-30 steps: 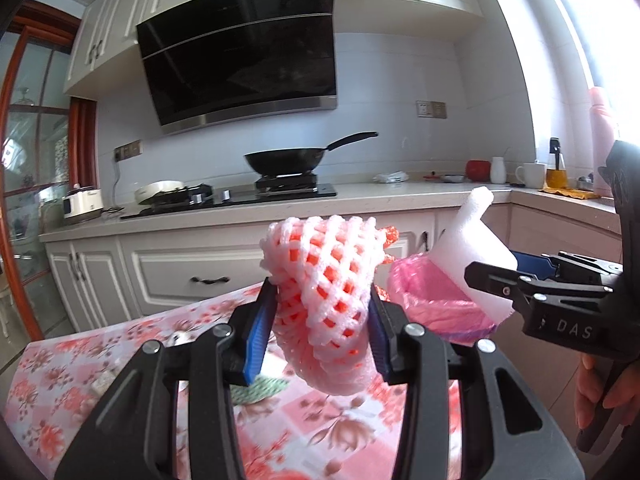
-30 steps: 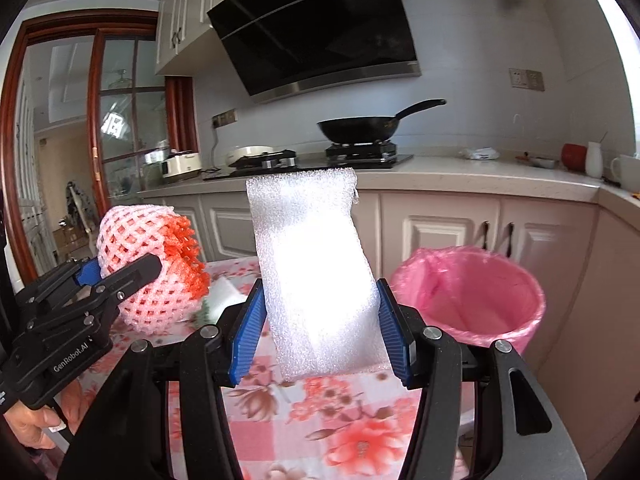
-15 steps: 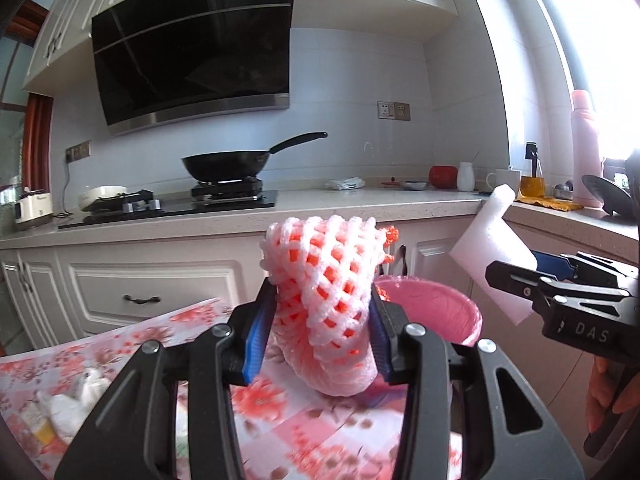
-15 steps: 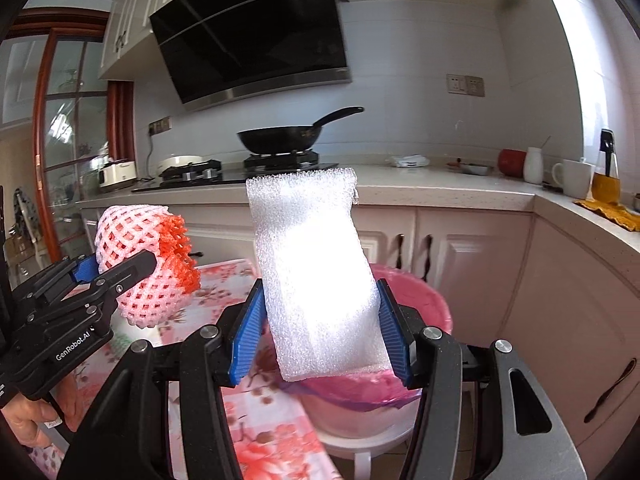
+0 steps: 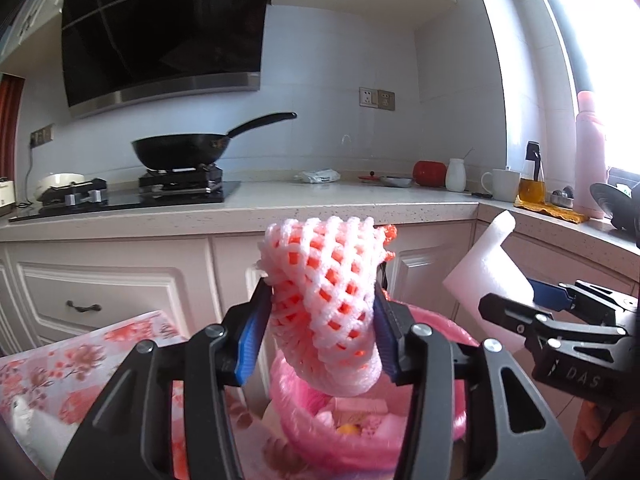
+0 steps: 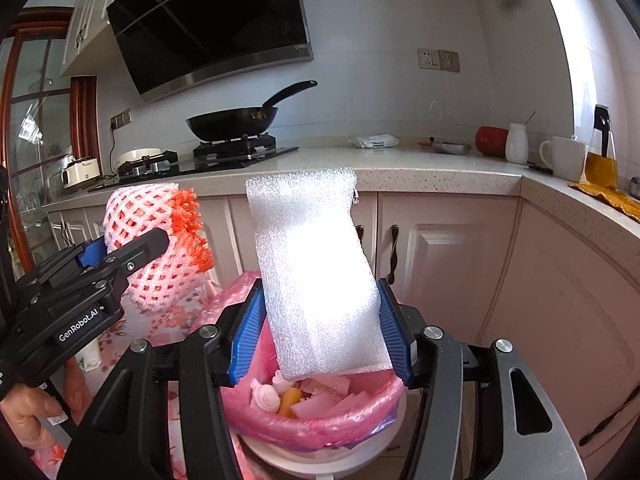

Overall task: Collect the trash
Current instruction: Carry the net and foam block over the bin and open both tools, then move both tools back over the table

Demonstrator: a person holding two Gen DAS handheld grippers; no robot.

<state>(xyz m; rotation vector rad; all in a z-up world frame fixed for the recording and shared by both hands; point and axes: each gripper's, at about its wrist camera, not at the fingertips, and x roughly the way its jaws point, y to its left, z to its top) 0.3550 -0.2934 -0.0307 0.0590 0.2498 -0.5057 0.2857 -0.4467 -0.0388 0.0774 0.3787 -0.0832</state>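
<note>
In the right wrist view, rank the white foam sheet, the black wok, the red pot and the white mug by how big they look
1. white foam sheet, though nearness inflates it
2. black wok
3. white mug and red pot look alike

"GenRobot.AI" was printed in white on the black body of the left gripper (image 6: pixel 132 254), as seen from the right wrist view. "DAS" was read in faint raised letters on the black body of the right gripper (image 5: pixel 516 316) in the left wrist view. Printing on a white packet (image 6: pixel 376 142) on the bench (image 6: pixel 400 164) was too small to be read.
</note>
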